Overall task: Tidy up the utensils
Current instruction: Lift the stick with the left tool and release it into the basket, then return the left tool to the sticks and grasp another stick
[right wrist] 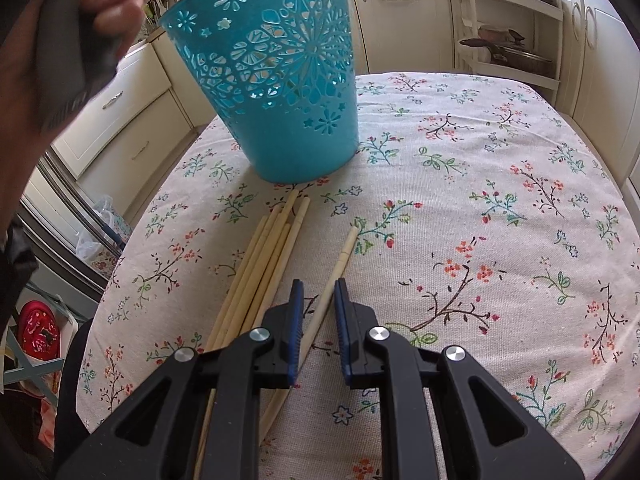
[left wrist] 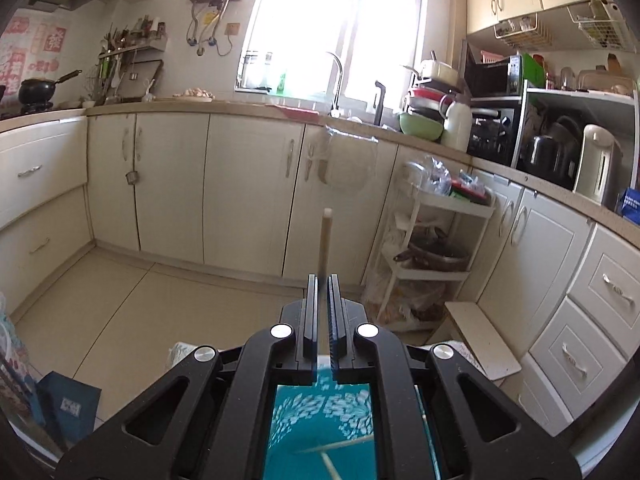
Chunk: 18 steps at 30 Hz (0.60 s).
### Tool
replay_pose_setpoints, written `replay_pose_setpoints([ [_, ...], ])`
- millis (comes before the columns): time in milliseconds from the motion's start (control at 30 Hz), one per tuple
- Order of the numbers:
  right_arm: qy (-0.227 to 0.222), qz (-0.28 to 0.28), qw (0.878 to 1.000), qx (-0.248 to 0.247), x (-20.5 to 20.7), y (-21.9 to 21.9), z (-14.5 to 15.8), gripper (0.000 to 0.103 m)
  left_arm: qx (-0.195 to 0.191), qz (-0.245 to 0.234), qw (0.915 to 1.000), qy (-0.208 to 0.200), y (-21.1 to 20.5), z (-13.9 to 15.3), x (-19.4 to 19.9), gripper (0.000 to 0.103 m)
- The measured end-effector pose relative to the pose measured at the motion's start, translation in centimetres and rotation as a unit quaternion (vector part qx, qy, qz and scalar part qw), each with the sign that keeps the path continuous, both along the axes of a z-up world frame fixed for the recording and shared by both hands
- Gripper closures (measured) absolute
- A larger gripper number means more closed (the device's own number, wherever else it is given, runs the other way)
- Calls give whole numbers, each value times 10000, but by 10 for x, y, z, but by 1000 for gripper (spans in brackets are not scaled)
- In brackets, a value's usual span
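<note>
While over the basket (right wrist: 276, 92), left tongs (left wrist: 323, 280) pinching 1 chopstick (left wrist: 325, 240), right tongs (right wrist: 319, 286) parted.

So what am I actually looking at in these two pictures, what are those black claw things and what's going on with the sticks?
No robot here: a person holds a two-finger gripper in each hand, with a camera on each looking along its fingers. In the left view, the left gripper is shut on one chopstick, above the blue basket, which already holds a few. In the right view, the right gripper straddles a single chopstick lying on the flowered tablecloth; its pads look slightly apart from it. More chopsticks lie beside it, near the basket.
</note>
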State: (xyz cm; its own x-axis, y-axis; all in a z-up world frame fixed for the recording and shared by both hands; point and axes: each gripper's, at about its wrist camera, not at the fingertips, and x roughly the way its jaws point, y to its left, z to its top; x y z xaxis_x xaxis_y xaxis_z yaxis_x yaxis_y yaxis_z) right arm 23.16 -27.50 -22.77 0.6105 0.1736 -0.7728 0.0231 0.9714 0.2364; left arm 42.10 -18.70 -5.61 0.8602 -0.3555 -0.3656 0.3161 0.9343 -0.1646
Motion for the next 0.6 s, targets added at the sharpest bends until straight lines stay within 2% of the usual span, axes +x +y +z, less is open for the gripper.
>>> replay_pose_setpoints([
  [133, -3, -2, 10000, 4, 0, 0, 0, 87, -44, 3, 10000, -19, 12, -1, -9, 99],
  [367, -8, -5, 10000, 70, 0, -2, 0, 87, -116, 30, 9999, -105, 36, 15, -15, 99],
  [600, -11, -3, 10000, 98, -1, -3, 0, 87, -130, 59, 9993, 331, 68, 1, 4, 95],
])
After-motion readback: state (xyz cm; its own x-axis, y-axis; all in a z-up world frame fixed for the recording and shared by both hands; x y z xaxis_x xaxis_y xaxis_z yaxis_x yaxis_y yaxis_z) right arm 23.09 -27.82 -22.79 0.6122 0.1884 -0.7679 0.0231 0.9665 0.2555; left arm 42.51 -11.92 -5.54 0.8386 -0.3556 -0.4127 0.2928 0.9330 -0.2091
